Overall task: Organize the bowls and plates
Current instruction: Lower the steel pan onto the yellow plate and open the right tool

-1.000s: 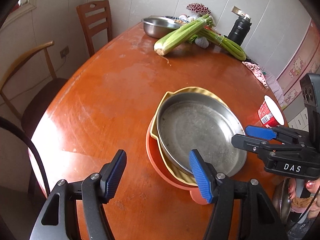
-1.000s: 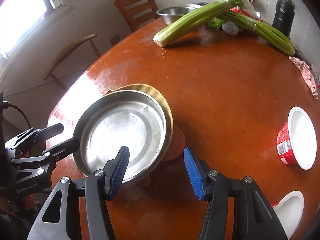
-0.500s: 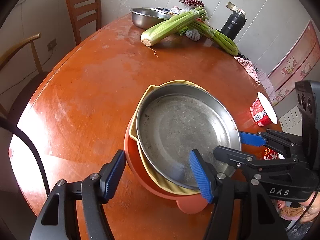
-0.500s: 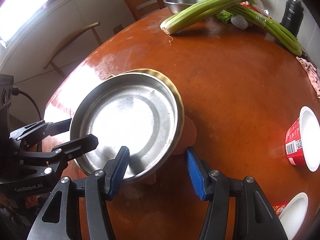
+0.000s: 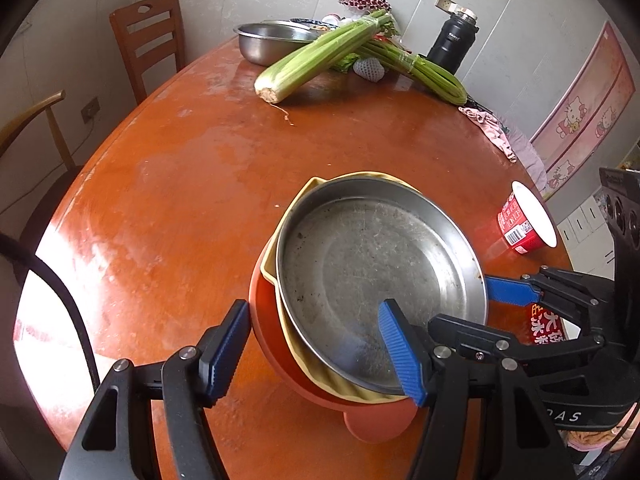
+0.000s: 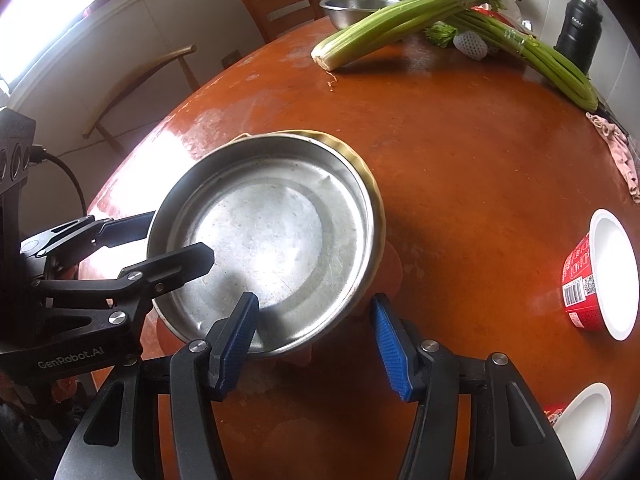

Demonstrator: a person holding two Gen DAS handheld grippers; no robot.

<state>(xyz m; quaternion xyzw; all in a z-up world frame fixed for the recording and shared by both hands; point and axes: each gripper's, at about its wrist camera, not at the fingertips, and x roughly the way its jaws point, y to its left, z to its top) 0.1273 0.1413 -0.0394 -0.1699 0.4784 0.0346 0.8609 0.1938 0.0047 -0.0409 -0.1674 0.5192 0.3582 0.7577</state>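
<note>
A steel plate (image 5: 376, 280) lies in a yellow fluted dish (image 5: 316, 376), which sits in an orange bowl (image 5: 268, 332) with a tab handle on the round orange table (image 5: 192, 184). My left gripper (image 5: 314, 354) is open and straddles the stack's near-left rim, one pad outside the orange bowl and one over the steel plate. In the right wrist view the steel plate (image 6: 272, 232) fills the middle, and my right gripper (image 6: 312, 344) is open astride its near rim. Each gripper also shows in the other's view: the right gripper (image 5: 460, 306) and the left gripper (image 6: 182, 236).
At the table's far side lie celery bunches (image 5: 320, 56), a steel bowl (image 5: 268, 42) and a black flask (image 5: 452, 46). A red noodle cup (image 6: 596, 276) stands right of the stack, and a second cup (image 6: 584, 412) sits nearer. A pink cloth (image 5: 488, 128) lies by the edge. Two chairs stand on the left.
My left gripper has moved in toward the stack and now straddles its rim; before, it hung over bare table beside it. The right gripper has stayed over the near rim.
</note>
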